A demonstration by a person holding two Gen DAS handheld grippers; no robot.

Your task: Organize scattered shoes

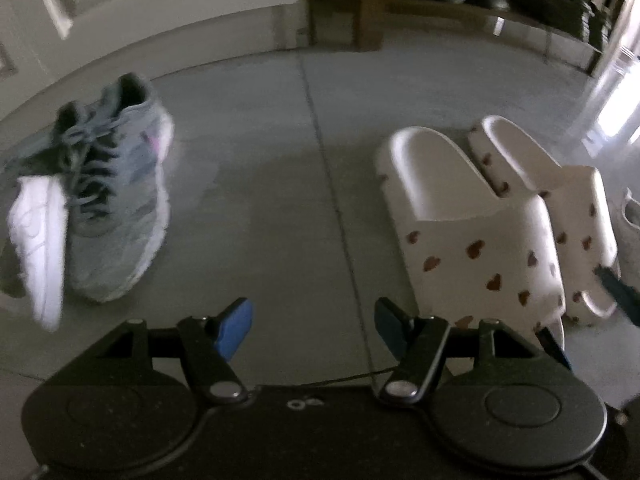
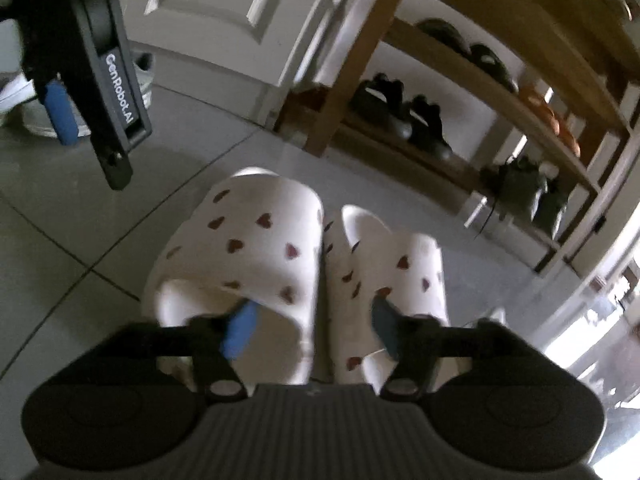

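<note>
Two white slippers with brown hearts stand side by side on the grey tile floor, the left one (image 2: pixel 248 248) touching the right one (image 2: pixel 400 272). My right gripper (image 2: pixel 312 328) hangs open just over their near ends, one pad above each slipper, gripping nothing. In the left wrist view the same pair (image 1: pixel 460 220) sits at the right. A grey sneaker (image 1: pixel 120 200) leans against a white shoe (image 1: pixel 38 248) at the left. My left gripper (image 1: pixel 314 330) is open and empty above bare floor between the two groups.
A wooden shoe rack (image 2: pixel 460 72) holding several dark shoes stands behind the slippers, against a white panelled door (image 2: pixel 224 8). The left gripper (image 2: pixel 86 120) hangs at the upper left of the right wrist view. Bright light falls on the floor at the right.
</note>
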